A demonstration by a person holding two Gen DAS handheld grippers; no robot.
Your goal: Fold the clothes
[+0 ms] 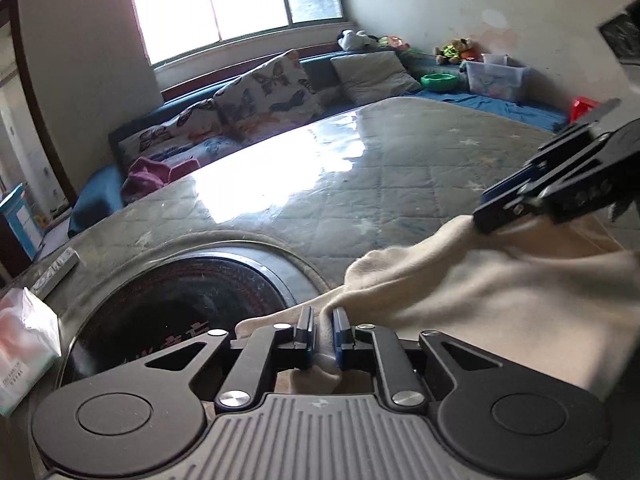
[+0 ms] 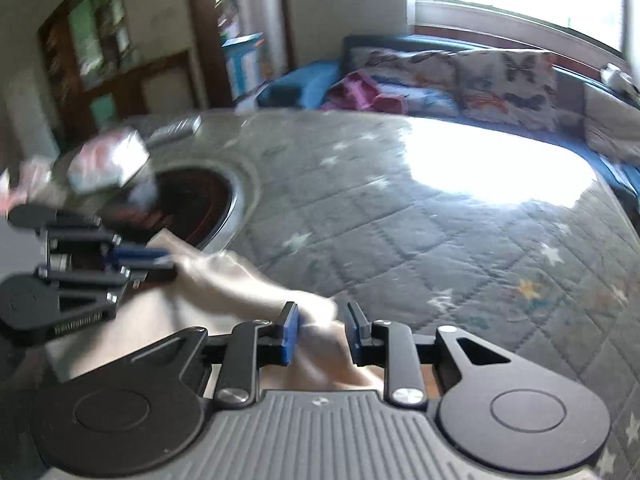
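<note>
The big table (image 1: 400,184) has a star-quilt cover, and the cream cloth (image 1: 500,300) lies at its near edge. The left gripper (image 1: 322,334) pinches the cloth tight. The right gripper (image 2: 322,334) has its fingers apart around a fold. Only the left view shows the clear box (image 1: 496,78) (contents too blurry) and green bowl (image 1: 440,81).

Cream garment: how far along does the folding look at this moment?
Early. Done: nothing looks folded; the cream garment lies bunched on the quilted table cover. In hand: the left gripper is shut on one edge; the right gripper, jaws apart, straddles another part. Left: spreading it flat and making every fold.
</note>
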